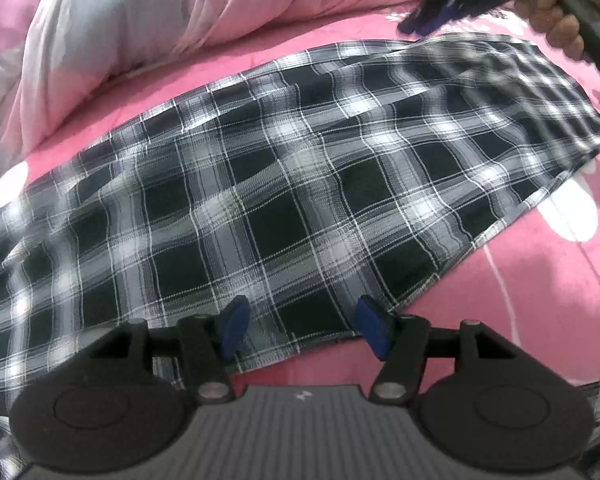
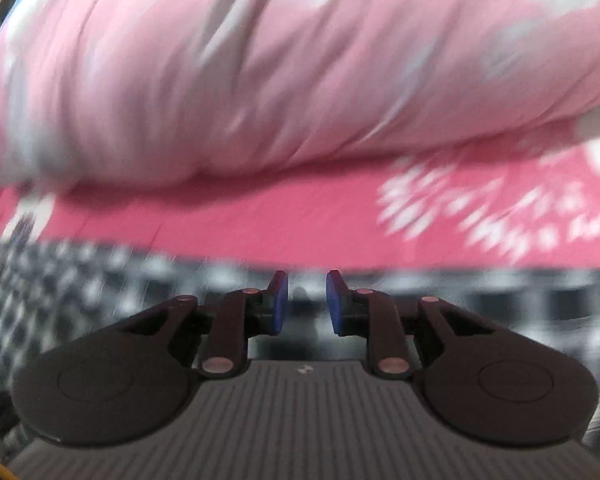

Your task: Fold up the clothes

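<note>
1. Blue-padded and right under the lens, the left gripper (image 1: 300,330) hangs at 6 o'clock of the left wrist view with its jaws spread wide and nothing between them, poised over the near hem of the plaid garment (image 1: 284,200).

2. That garment, black, grey and white check, lies spread across the pink bedsheet (image 1: 540,280), running from 8 o'clock up to 2 o'clock. It looks mostly flat, with a doubled layer along the far edge; whether that counts as a finished fold, I can't say.

3. Up at 1 o'clock, the right gripper (image 1: 424,20) comes in over the garment's far corner, gripped by the person's right hand (image 1: 556,12). It's blurred there, so its jaws are unreadable from this side.

4. Switch to the right wrist view: the right gripper (image 2: 307,304) shows a clear gap between its blue pads (image 2: 280,302), parted and holding nothing. Plaid cloth smears past beneath it, sheet beyond at 12 o'clock, and a bunched pink-and-grey quilt (image 2: 260,80) fills the top.

5. My read: both tools are lining up for a pinch, left on the near edge, right on the far corner, at the start of a fold.

6. What the next move calls for: drop each pair of pads onto its edge, close on the cloth, and lift together so the fabric carries over evenly.
</note>
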The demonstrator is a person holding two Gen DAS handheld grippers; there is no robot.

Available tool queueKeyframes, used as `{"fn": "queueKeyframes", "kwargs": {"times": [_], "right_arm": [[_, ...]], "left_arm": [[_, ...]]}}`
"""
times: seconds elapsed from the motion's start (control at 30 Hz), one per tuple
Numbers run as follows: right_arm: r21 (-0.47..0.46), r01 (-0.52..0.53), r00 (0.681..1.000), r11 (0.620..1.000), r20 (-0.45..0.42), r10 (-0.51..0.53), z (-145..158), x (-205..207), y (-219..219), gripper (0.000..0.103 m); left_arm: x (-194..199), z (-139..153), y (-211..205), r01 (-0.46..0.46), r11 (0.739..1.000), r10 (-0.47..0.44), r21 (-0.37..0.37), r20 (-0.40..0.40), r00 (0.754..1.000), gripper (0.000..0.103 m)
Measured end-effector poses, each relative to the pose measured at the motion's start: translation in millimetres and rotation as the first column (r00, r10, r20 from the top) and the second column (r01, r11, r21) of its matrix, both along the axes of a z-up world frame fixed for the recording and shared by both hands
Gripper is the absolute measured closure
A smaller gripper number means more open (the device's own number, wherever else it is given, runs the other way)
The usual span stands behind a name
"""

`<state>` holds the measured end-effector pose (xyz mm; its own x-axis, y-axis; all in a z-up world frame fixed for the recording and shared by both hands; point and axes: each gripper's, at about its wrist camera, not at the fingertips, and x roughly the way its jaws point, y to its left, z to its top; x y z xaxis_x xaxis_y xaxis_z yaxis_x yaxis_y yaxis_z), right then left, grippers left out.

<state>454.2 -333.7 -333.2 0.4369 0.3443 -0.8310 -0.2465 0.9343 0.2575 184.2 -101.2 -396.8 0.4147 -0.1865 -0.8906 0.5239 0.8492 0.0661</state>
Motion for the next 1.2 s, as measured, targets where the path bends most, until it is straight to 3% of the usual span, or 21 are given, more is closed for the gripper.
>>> {"fn": "queueKeyframes", "kwargs": {"times": [0.07, 0.2, 0.43, 0.53, 0.63, 0.67, 0.93, 1.03, 1.1, 1.2], "right_arm": [[-0.051, -0.006, 1.0, 0.999, -0.03, 0.004, -22.8, 14.0, 20.1, 0.087], [-0.108, 0.095, 0.991, 0.99, 0.105, -0.084, -20.1, 38.0, 30.4, 0.091], [-0.067, 0.058, 0.996, 0.996, 0.072, -0.053, -25.0, 48.6, 49.7, 0.092], [-0.049, 0.042, 0.998, 0.998, 0.058, -0.039, -27.2, 53.2, 58.0, 0.103], [-0.033, 0.023, 0.999, 0.999, 0.046, -0.021, -29.2, 56.8, 66.7, 0.103], [-0.035, 0.006, 0.999, 0.999, 0.048, -0.005, -29.6, 55.9, 70.9, 0.098], [-0.052, -0.122, 0.991, 0.991, 0.056, 0.125, -32.8, 48.4, 104.5, 0.103], [-0.045, -0.046, 0.997, 0.998, 0.057, 0.049, -13.8, 42.3, 118.6, 0.098], [-0.068, -0.118, 0.989, 0.991, 0.077, 0.123, 8.4, 21.3, 130.2, 0.098], [-0.031, -0.231, 0.972, 0.972, 0.041, 0.232, 24.5, 0.5, 142.3, 0.098]], "left_arm": [[-3.8, -0.6, 0.3, 0.009, 1.0, -0.009, 0.004, 0.004, 1.0, 0.041], [-5.7, -7.2, 6.0, 0.019, 1.0, -0.019, -0.003, 0.002, 1.0, 0.041], [-14.2, -8.7, 12.0, 0.023, 1.0, -0.023, -0.021, 0.014, 1.0, 0.041], [-19.1, -8.7, 15.6, 0.018, 0.999, -0.018, -0.031, 0.018, 1.0, 0.041], [-21.7, -8.8, 21.2, 0.021, 0.999, -0.02, -0.044, 0.028, 0.999, 0.04], [-20.0, -8.4, 25.0, 0.024, 0.998, -0.023, -0.05, 0.027, 0.999, 0.04], [-25.9, -8.3, 39.9, 0.025, 0.997, -0.021, -0.08, 0.051, 0.999, 0.039], [-25.1, -0.3, 54.7, -0.004, 0.99, 0.007, -0.141, 0.02, 1.0, 0.04], [-23.3, 11.4, 72.3, -0.024, 0.983, 0.026, -0.184, 0.007, 1.0, 0.043], [-23.5, 31.1, 107.7, -0.065, 0.975, 0.079, -0.214, 0.056, 0.995, 0.041]]}}
